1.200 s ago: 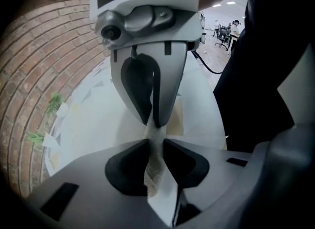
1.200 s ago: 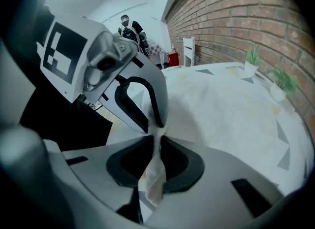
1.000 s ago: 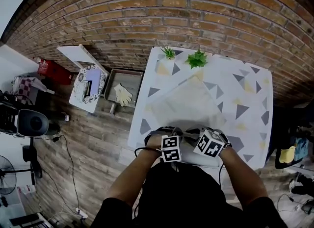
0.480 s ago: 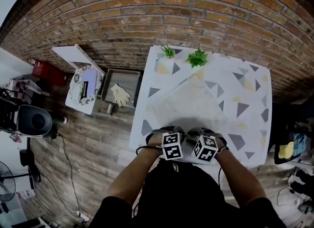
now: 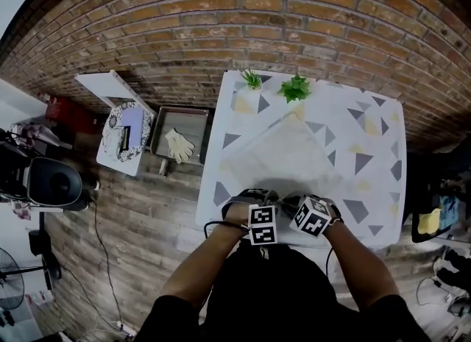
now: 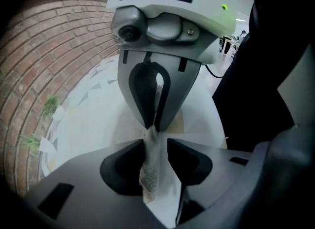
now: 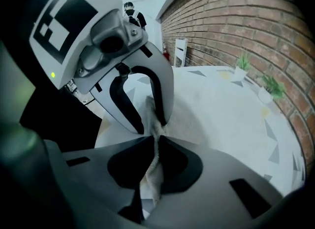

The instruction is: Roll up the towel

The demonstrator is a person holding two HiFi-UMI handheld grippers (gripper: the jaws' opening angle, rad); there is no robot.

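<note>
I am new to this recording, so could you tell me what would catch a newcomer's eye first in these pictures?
At the near edge of a pale towel spread on the triangle-patterned table, the right gripper has just been closing and pinches the cloth. Beside it the left gripper has just been opening, with the towel loose between its jaws. A brick wall fills the background.

no words, numbers or brand names could be read anywhere. the only printed signs were black-and-white square markers, without letters, on the cube (image 5: 262, 224) of the left gripper (image 6: 153, 147) and the cube (image 5: 312, 215) of the right gripper (image 7: 155, 142).
</note>
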